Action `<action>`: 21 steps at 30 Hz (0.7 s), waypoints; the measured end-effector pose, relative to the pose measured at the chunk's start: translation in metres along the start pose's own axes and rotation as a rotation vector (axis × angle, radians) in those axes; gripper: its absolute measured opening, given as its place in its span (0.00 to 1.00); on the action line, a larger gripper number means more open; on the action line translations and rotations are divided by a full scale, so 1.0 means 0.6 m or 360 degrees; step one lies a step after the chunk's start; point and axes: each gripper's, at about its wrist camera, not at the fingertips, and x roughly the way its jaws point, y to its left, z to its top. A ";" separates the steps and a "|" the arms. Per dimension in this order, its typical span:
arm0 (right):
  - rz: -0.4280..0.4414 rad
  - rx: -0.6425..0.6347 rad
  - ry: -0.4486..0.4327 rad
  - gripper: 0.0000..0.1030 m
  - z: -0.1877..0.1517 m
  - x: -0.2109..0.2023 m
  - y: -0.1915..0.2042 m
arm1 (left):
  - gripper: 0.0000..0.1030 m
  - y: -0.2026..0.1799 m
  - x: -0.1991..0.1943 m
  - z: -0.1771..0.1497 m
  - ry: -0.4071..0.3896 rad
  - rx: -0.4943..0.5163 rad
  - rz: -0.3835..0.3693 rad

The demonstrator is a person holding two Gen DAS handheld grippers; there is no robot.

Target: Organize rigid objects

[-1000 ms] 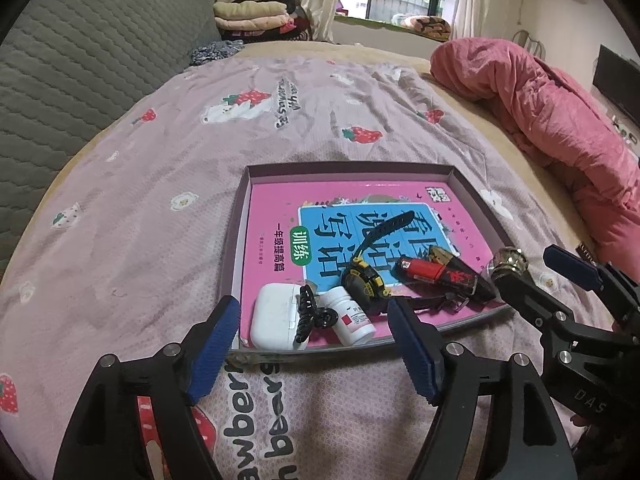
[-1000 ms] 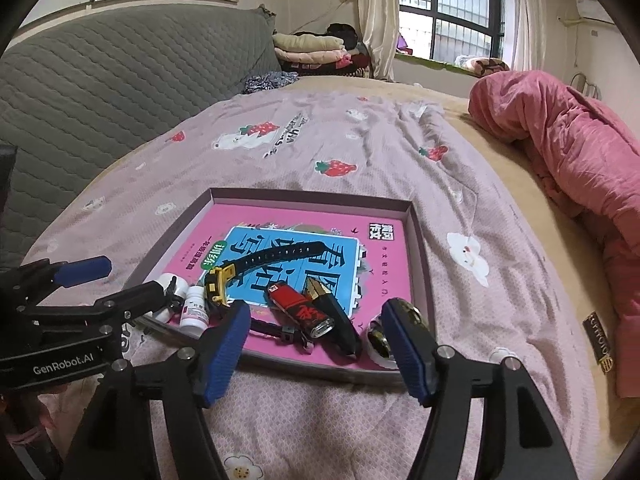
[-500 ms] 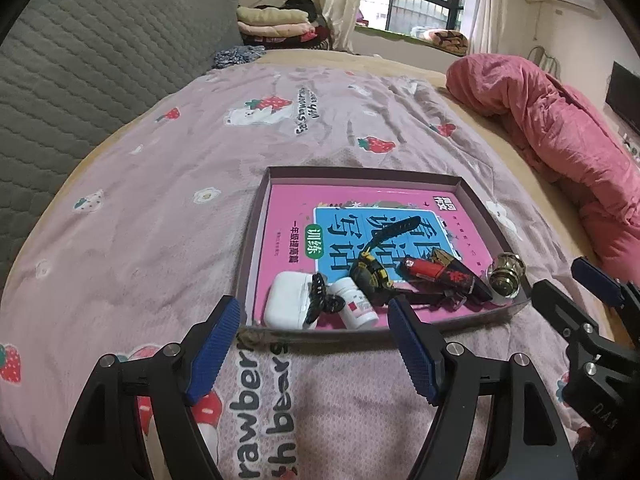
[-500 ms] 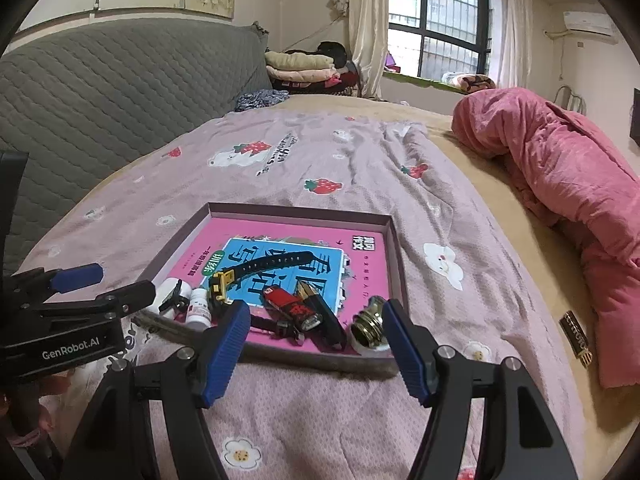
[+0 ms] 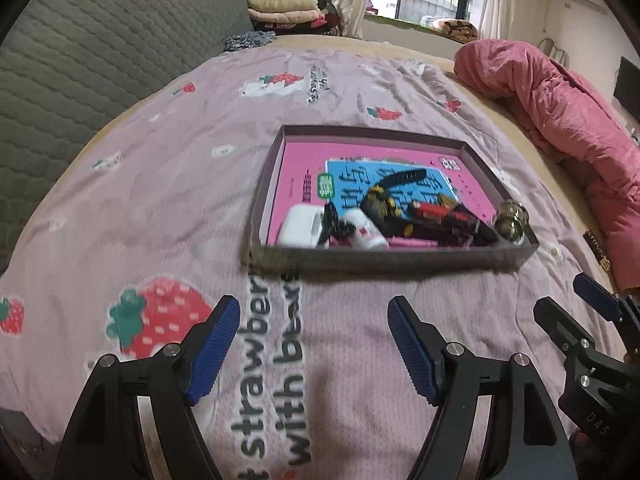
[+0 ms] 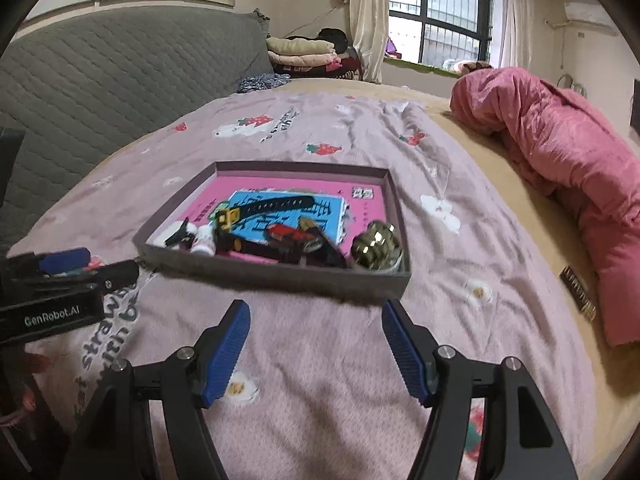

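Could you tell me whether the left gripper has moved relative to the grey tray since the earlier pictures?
Yes. The left gripper has backed away from the shallow grey tray, towards the camera.

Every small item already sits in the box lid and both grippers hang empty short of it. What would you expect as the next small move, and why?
Probably none toward the tray: the earbud case, pill bottle and brass knob lie inside it. With left gripper and right gripper open and empty, I'd ease both away.

Bedspread (image 5: 160, 184): soft matt printed cloth
Tray (image 5: 384, 258): matt cardboard
Book cover (image 5: 296, 168): glossy paper
Knob (image 6: 376, 245): shiny metal
Gripper pads (image 6: 226, 354): ribbed blue rubbery finish
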 end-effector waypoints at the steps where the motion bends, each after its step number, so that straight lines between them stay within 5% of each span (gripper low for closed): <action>1: 0.0008 0.0003 0.0001 0.66 -0.005 -0.001 0.000 | 0.75 0.000 0.000 -0.008 0.0002 -0.0010 0.0002; 21: 0.0043 0.0038 0.0049 0.66 -0.054 0.004 0.008 | 0.75 -0.009 0.002 -0.057 0.0038 0.0024 -0.0027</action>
